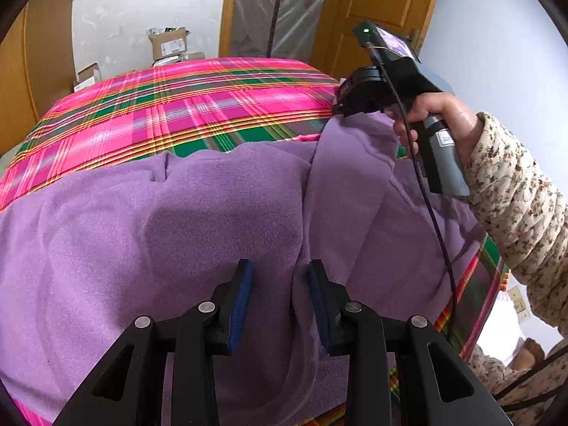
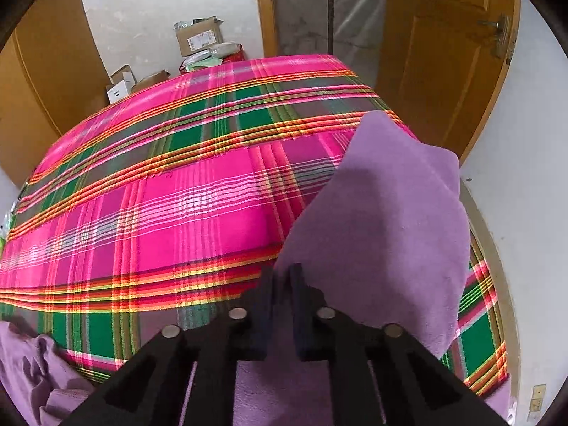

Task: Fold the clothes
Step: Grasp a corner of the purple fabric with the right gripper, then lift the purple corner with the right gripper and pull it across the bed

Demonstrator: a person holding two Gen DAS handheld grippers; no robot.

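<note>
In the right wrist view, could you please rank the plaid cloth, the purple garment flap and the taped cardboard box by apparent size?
1. plaid cloth
2. purple garment flap, enlarged by nearness
3. taped cardboard box, far away

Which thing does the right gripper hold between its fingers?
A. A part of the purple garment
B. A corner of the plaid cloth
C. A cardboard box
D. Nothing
A: the right gripper is shut on a part of the purple garment, raised over the plaid cloth.

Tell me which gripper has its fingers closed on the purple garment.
The right gripper: it pinches the purple garment, lifting a flap. The left gripper has its fingers apart over the flat cloth.
</note>
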